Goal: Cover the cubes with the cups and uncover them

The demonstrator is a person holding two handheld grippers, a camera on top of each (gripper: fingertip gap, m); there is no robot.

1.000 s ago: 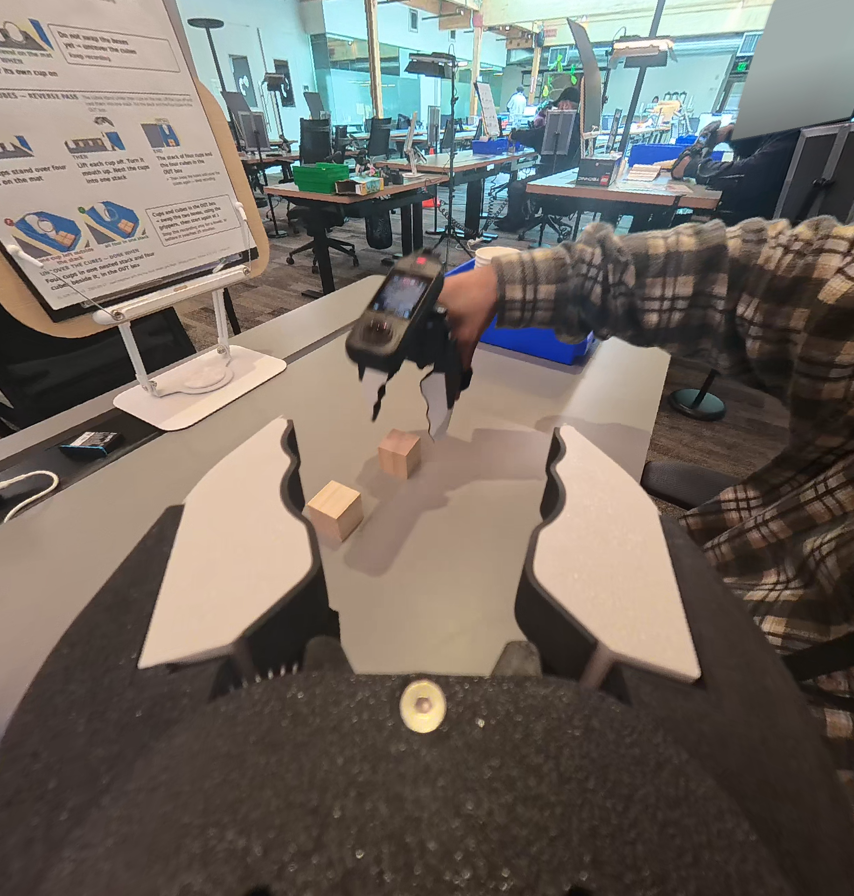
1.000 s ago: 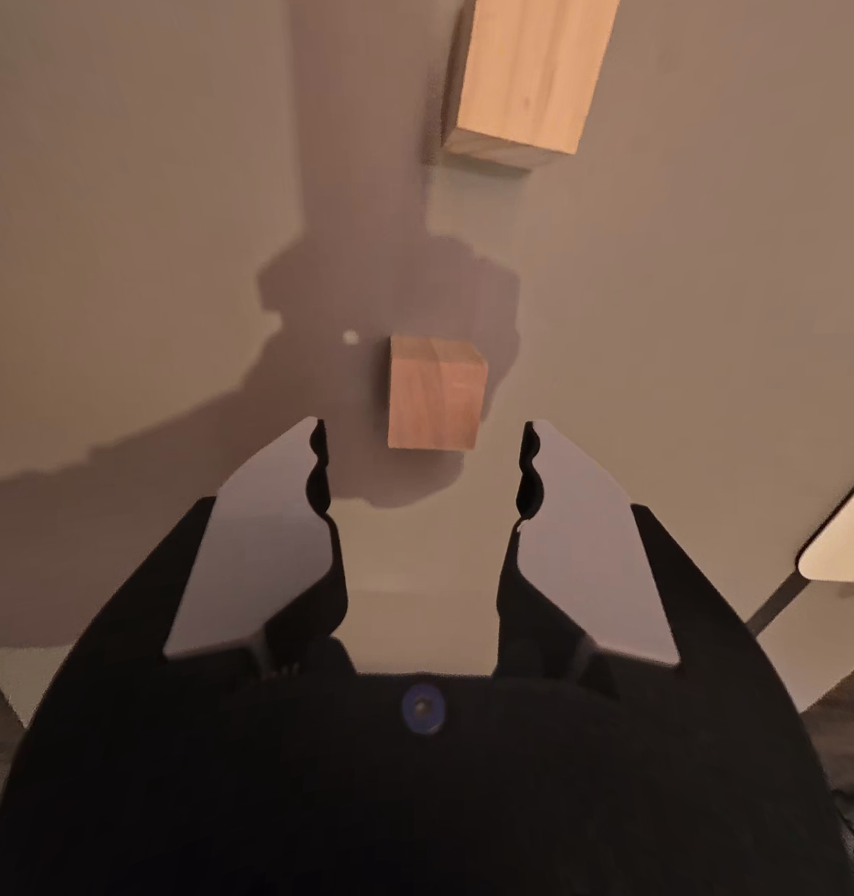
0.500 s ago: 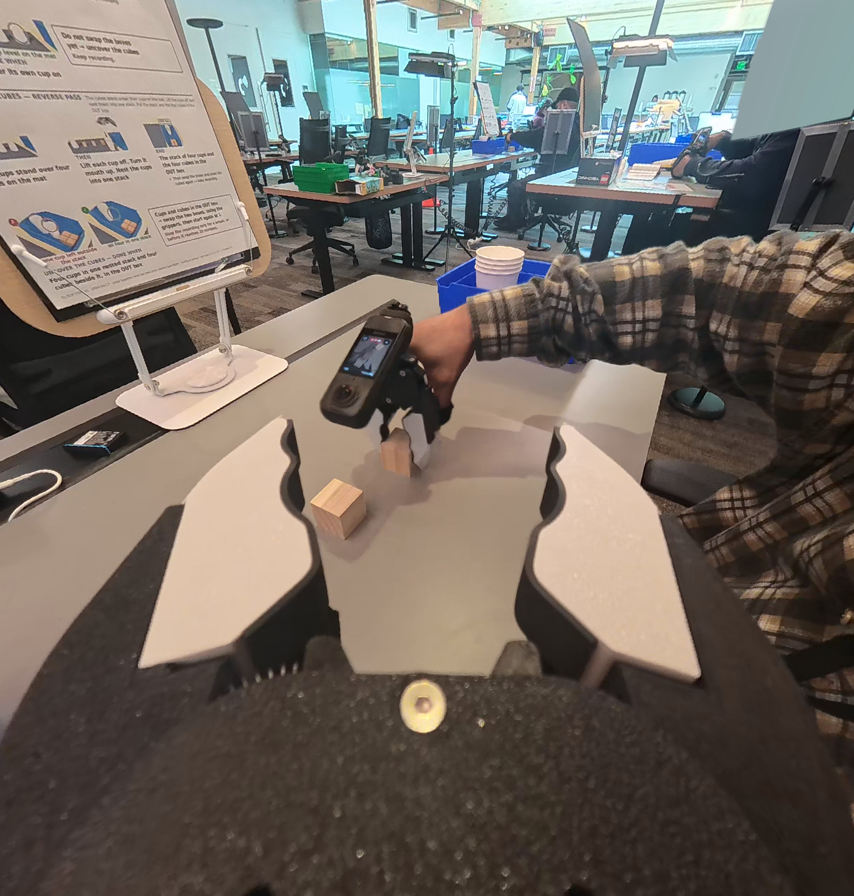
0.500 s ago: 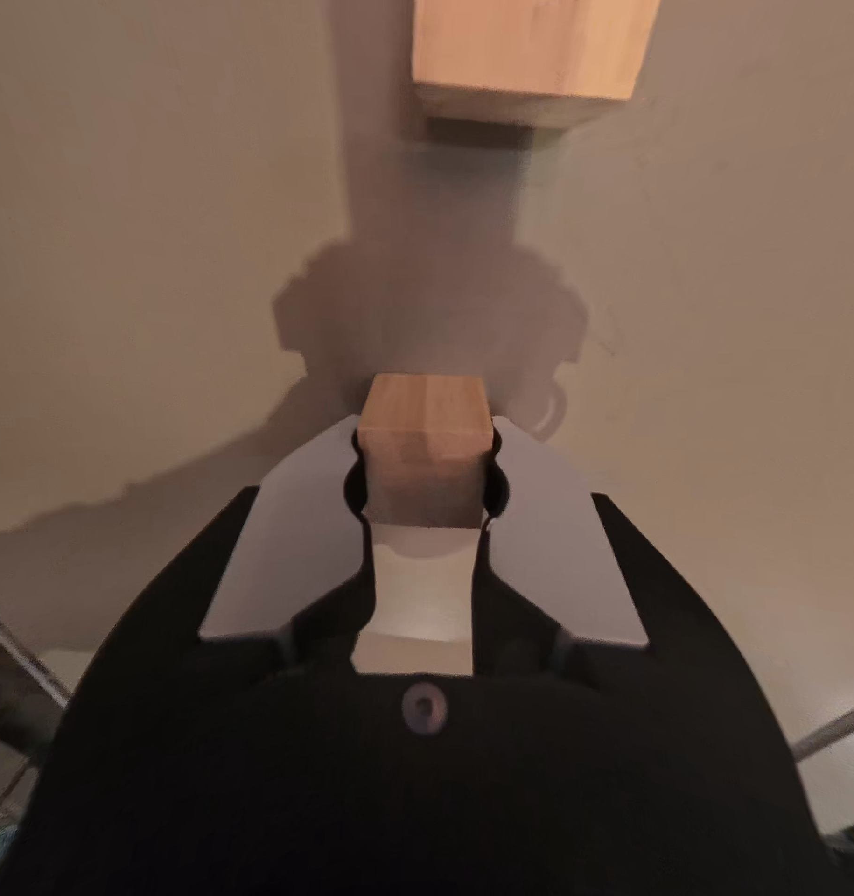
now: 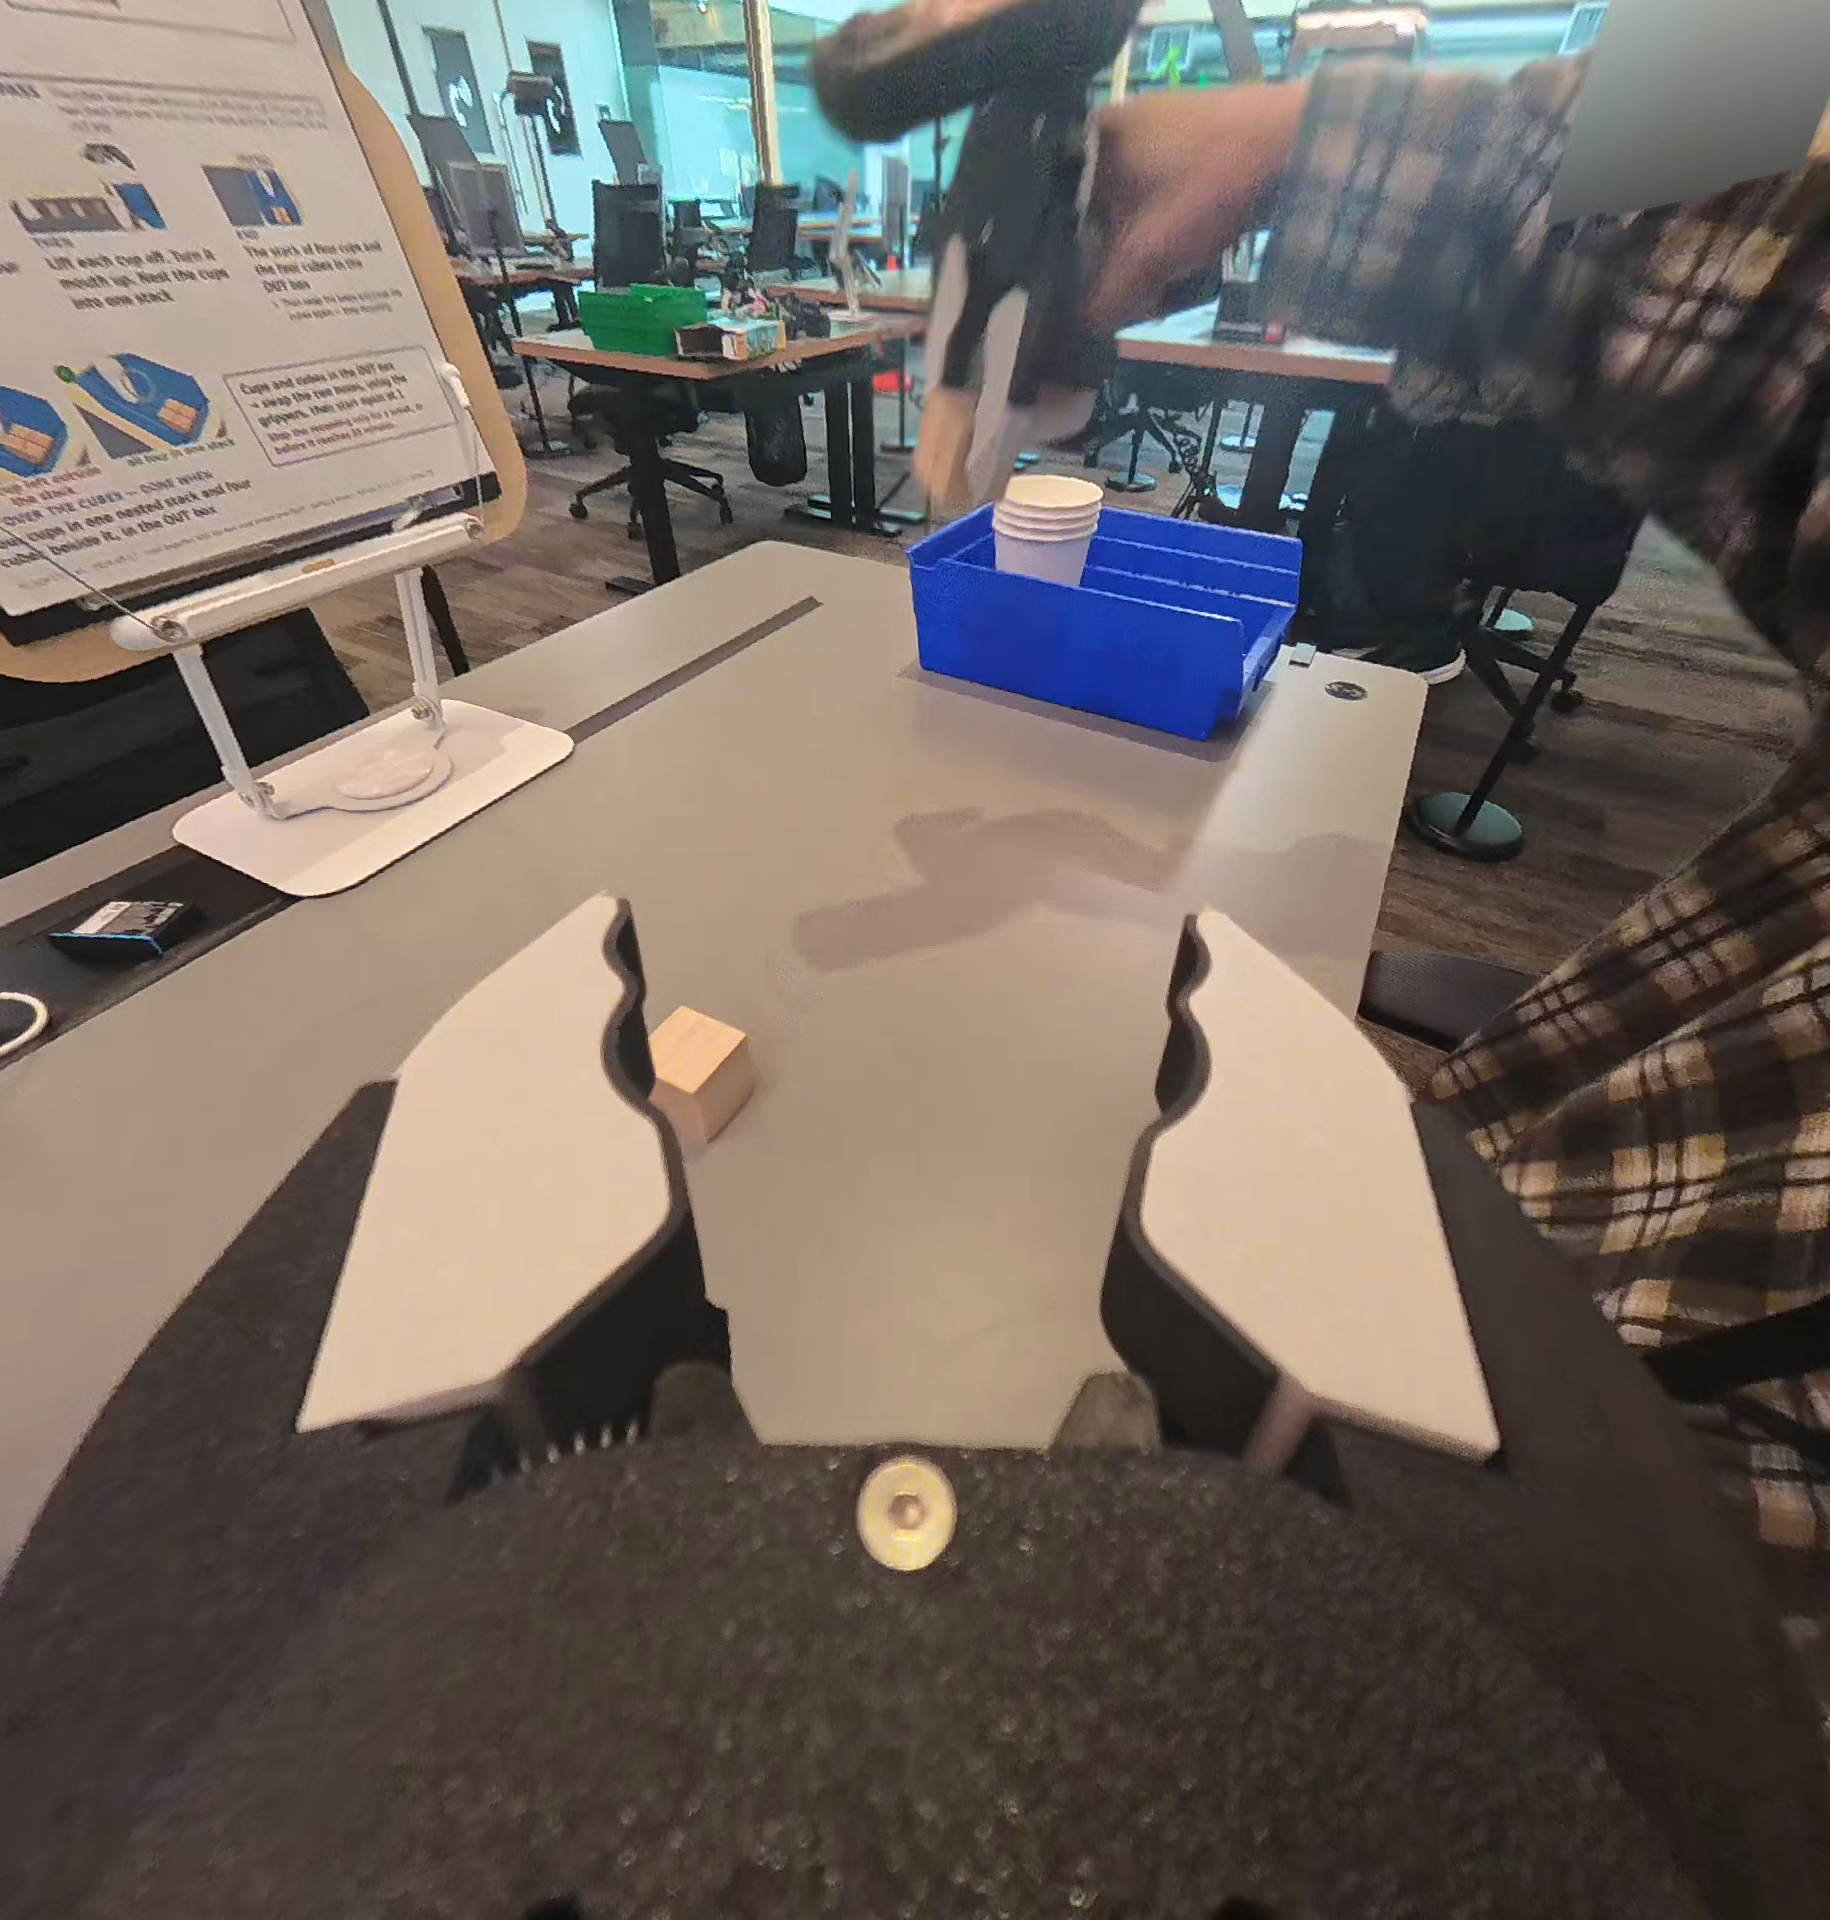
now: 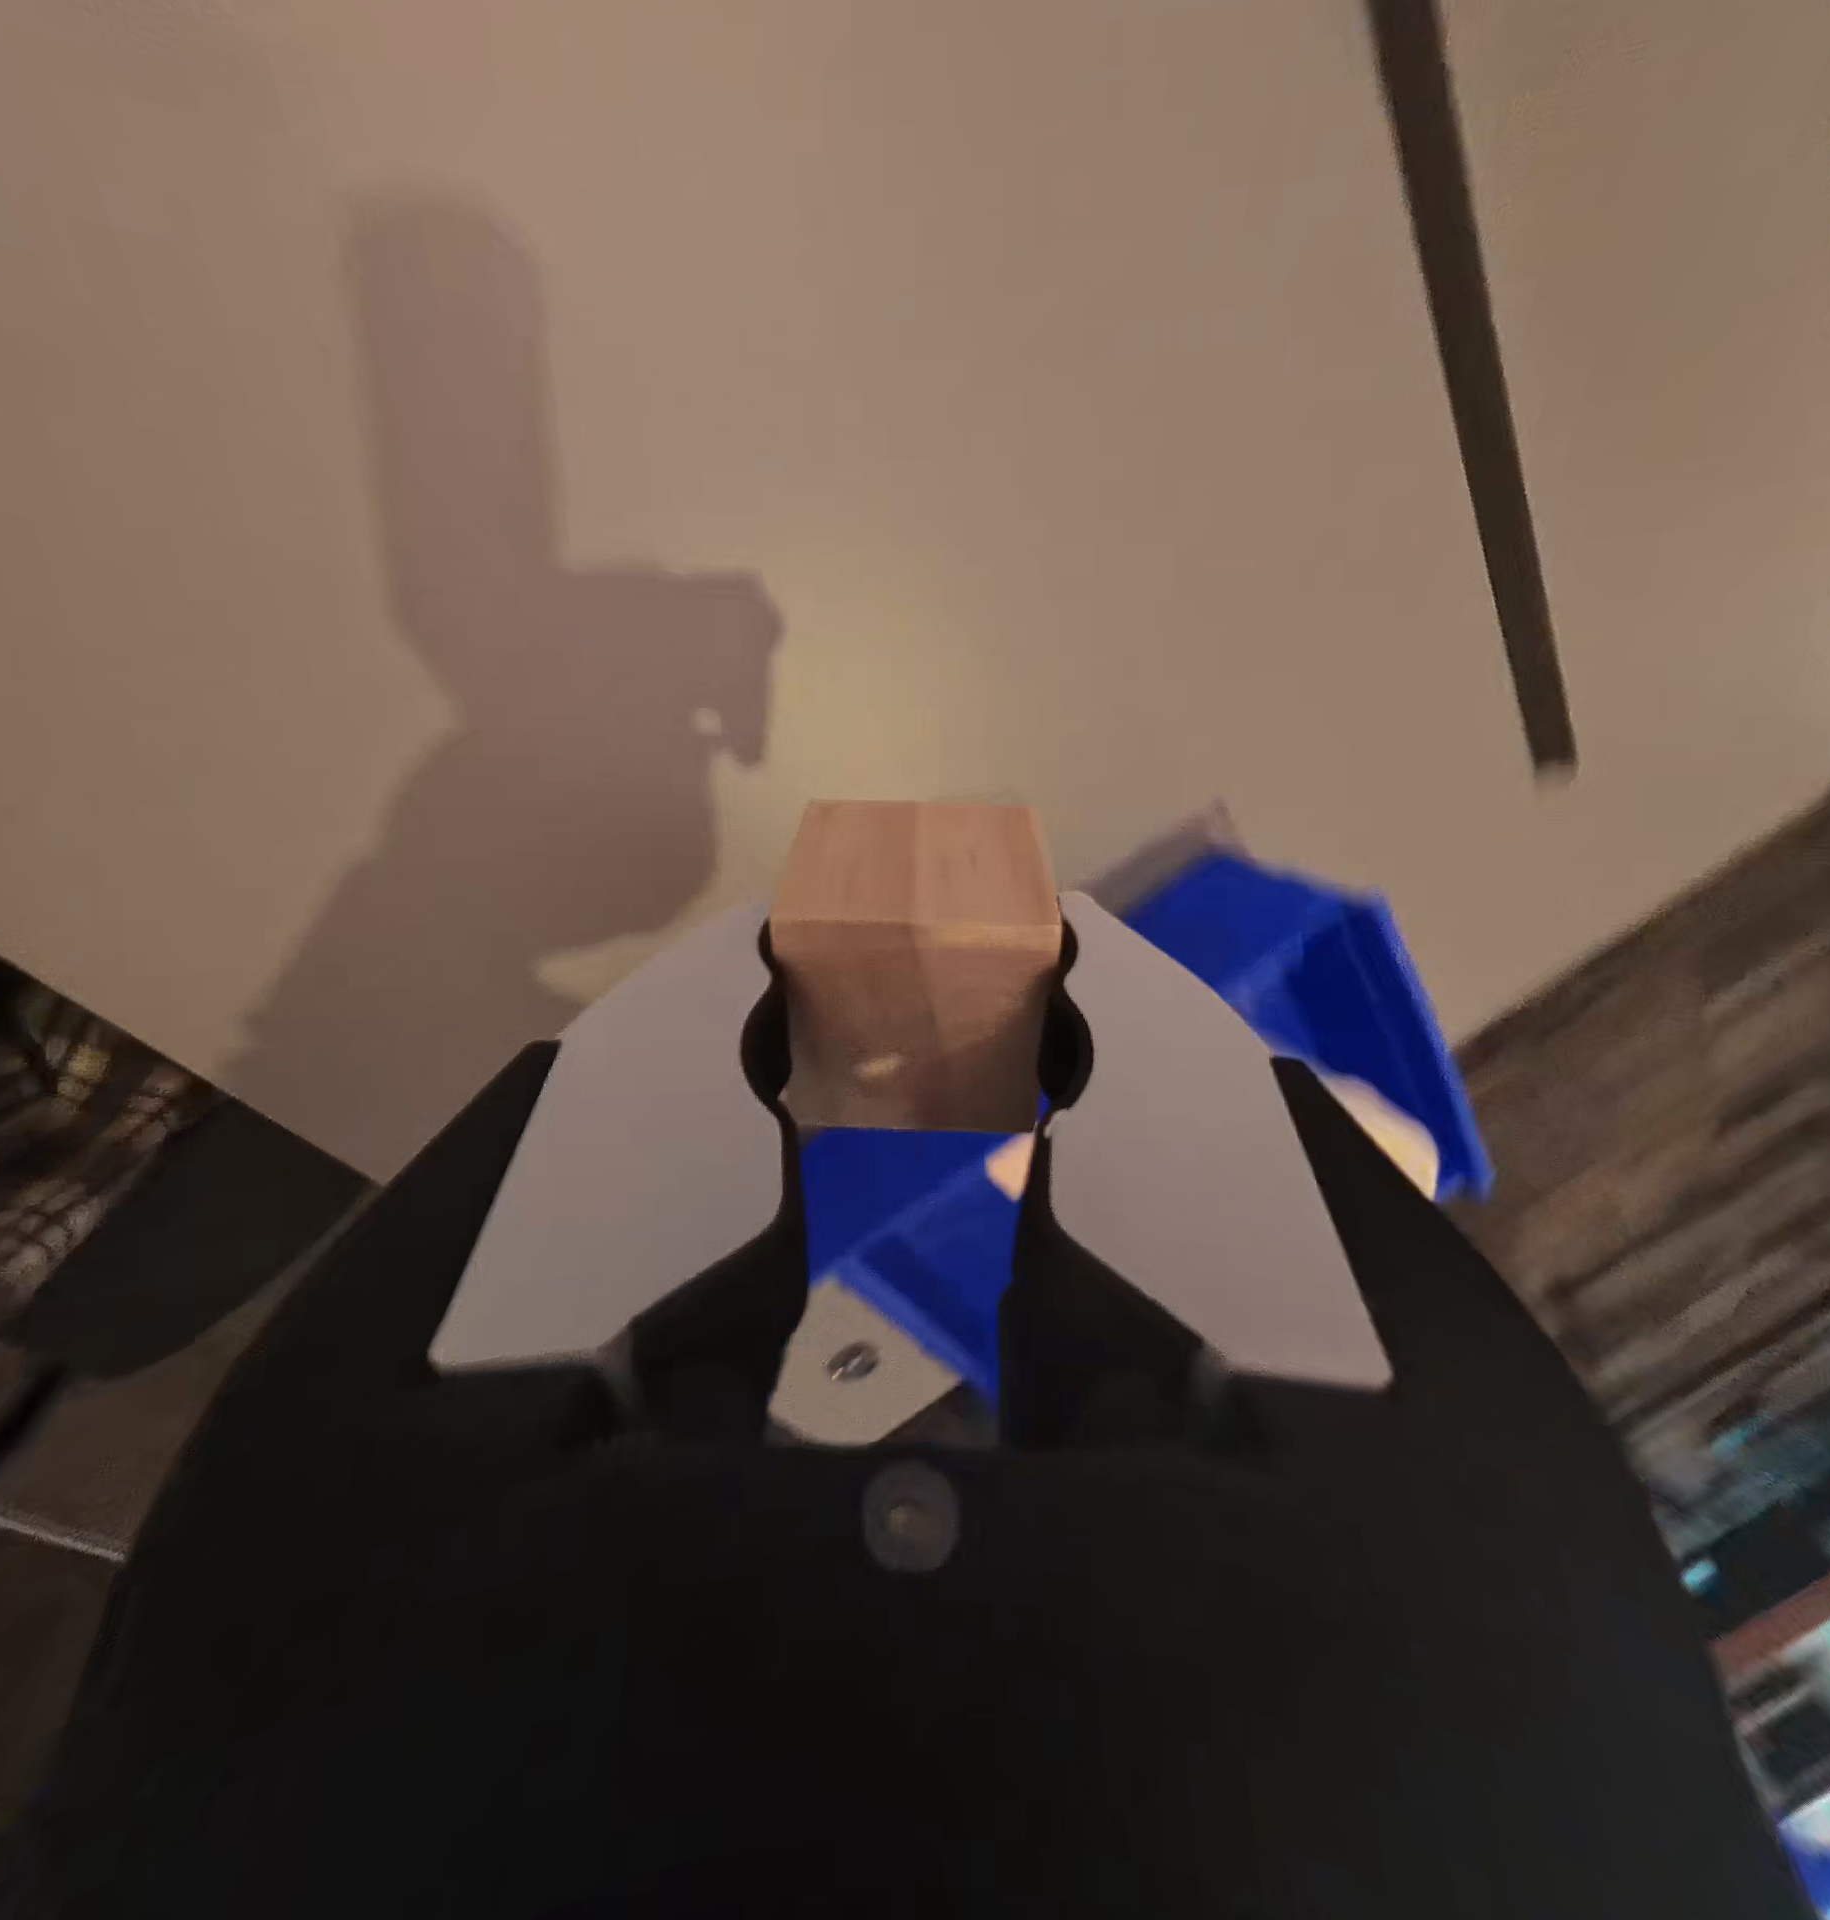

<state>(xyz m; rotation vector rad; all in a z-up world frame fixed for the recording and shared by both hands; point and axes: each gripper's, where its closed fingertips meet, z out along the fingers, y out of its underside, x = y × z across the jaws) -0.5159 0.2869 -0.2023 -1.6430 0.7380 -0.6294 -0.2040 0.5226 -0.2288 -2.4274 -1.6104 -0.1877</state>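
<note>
right gripper pinching wooden cube, raised above blue bin; bin lies below and ahead. left gripper spread, second cube beside its left finger on counter.

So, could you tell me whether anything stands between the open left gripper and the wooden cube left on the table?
Nothing visible does. The cube sits alone on the grey table, just past the left gripper, close by its left finger. The blue bin with the stacked cups stands well beyond it.
</note>
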